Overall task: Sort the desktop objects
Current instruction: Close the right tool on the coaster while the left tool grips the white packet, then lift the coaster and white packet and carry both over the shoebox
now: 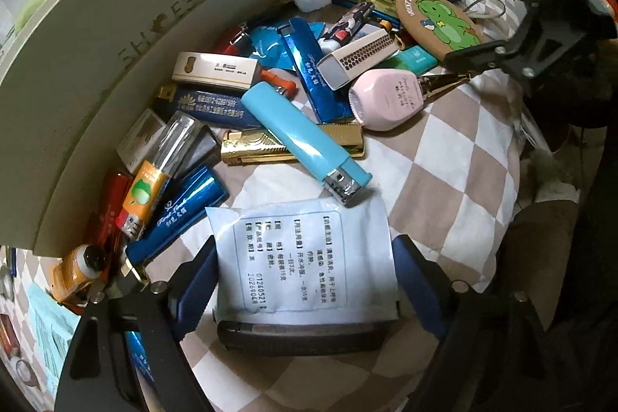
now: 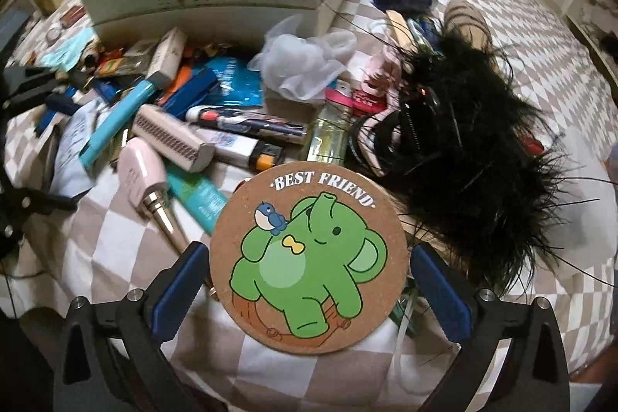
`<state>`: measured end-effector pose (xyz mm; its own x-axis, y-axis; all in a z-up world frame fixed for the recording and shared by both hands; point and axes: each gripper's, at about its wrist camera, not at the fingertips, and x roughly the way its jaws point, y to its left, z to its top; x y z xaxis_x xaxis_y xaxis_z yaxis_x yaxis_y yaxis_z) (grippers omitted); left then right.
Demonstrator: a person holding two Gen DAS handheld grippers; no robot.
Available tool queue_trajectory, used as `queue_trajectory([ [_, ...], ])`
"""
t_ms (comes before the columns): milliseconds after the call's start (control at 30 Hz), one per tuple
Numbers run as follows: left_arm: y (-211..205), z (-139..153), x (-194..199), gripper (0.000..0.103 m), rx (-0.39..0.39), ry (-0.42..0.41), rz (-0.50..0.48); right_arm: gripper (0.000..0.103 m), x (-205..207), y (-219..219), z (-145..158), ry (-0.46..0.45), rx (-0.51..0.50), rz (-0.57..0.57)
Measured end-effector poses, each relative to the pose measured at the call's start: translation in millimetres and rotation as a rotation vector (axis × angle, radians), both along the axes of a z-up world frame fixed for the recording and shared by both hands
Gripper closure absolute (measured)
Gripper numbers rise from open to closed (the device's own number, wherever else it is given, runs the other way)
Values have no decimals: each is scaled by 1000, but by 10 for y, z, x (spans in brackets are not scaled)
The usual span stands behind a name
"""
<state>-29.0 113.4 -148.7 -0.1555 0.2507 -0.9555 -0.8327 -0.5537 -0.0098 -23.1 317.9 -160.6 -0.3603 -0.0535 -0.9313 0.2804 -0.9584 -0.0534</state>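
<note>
Clutter covers the checkered cloth (image 2: pixel 116 250) in one mixed heap against the white shoe box (image 1: pixel 127 37): a light blue lighter (image 1: pixel 297 134), a gold lighter (image 1: pixel 262 149), dark blue lighters, a matchbox (image 1: pixel 359 56), a pink brush (image 1: pixel 386 99) and a black feather duster (image 2: pixel 471 188) all overlap. No separate groups show, so as far as these views tell, most of the sorting remains. The left claw (image 1: pixel 305 280) stands spread around a white printed sachet (image 1: pixel 305 253) lying near the cloth's front edge, its pads not visibly pressing. The right claw (image 2: pixel 309 284) is likewise spread on either side of the round cork coaster (image 2: pixel 309 257) with the green elephant; whether it bears on the coaster's rim is unclear.
</note>
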Motion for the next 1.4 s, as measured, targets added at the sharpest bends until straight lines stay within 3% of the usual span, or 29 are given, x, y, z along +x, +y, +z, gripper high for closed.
queue_trajectory([
  [67, -37, 57, -17, 27, 18, 0, 17, 0, -24, 6, -22, -4, 7, -7],
  [367, -159, 130, 2, 28, 26, -4, 36, 2, -108, 37, -51, -26, 5, -35],
  [733, -344, 386, 30, 29, 88, 23, 82, 2, -144, 61, 252, 10, -88, -45],
  [800, -343, 364, 181, 29, 102, 33, 91, 2, -157, 64, 316, 20, -104, -50],
  [933, -197, 467, 8, 29, 132, 57, 106, 2, -140, -34, 493, 53, -135, -51],
  [1400, -407, 966, -109, 29, 249, 197, 187, 2, -306, -306, 1171, 239, -227, -33],
])
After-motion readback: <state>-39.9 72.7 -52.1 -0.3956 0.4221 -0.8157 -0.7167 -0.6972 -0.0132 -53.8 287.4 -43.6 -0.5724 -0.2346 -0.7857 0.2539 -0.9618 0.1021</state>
